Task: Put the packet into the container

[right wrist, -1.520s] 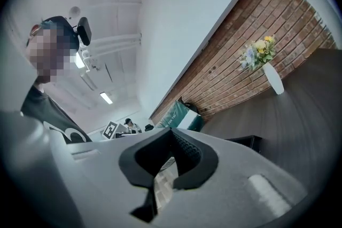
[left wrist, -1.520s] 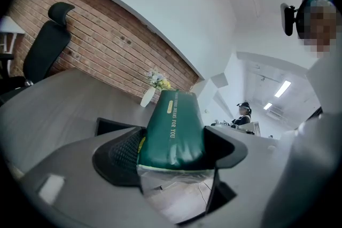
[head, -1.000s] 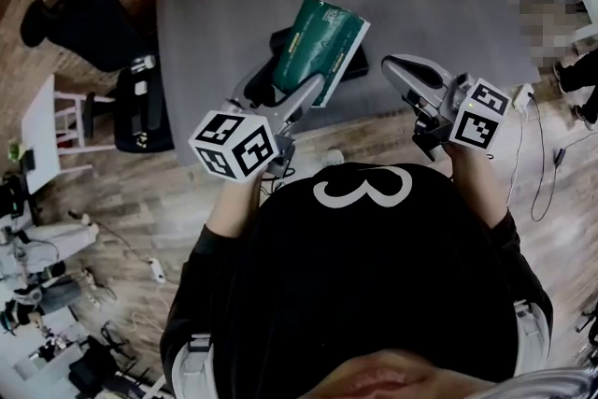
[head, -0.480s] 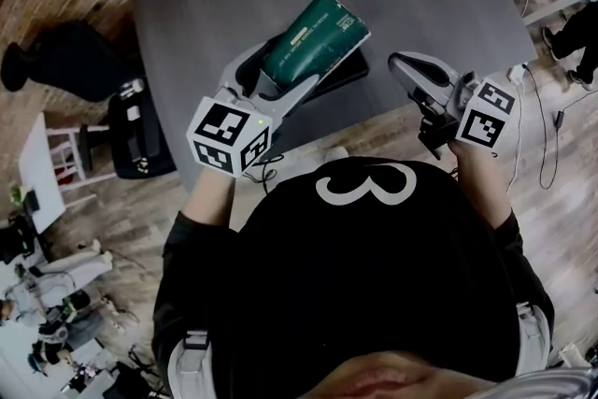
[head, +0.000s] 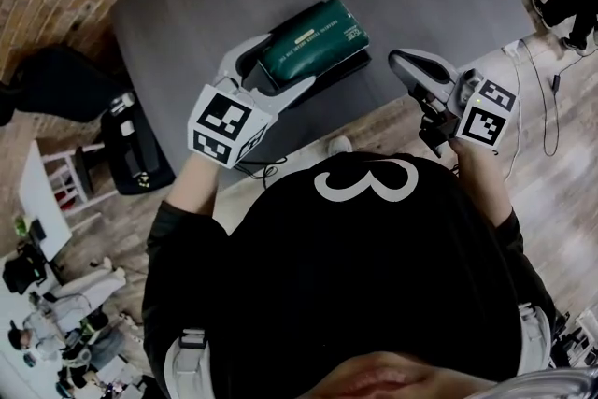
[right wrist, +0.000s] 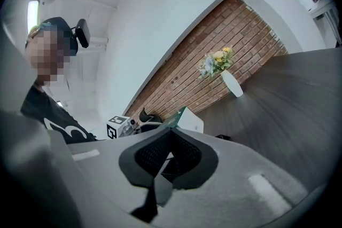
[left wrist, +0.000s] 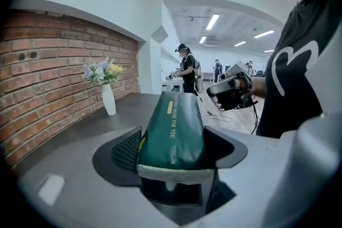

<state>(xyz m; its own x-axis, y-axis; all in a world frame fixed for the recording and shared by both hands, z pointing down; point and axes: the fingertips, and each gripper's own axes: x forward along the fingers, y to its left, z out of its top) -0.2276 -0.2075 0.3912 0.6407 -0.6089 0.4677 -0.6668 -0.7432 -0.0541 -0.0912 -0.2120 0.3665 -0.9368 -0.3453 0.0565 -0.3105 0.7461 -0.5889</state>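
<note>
Left fingers (left wrist: 125,152) clamped on green packet (left wrist: 173,131), right fingers (right wrist: 147,155) together, empty; black container (head: 341,75) mostly hidden beneath packet

Black top (head: 374,285) with white looping mark (head: 363,181); grey left gripper (head: 292,59) and right gripper (head: 400,63); black-and-white marker cubes (head: 224,121)

packet (head: 313,40) hides most of container (head: 348,68)

Held the left gripper (head: 285,63) out ahead, jaws spread wide and clamped on the flanks of the packet (head: 313,37). Held the right gripper (head: 404,65) apart at the right, pointed forward and leftward, jaws together, apparently on nothing.
</note>
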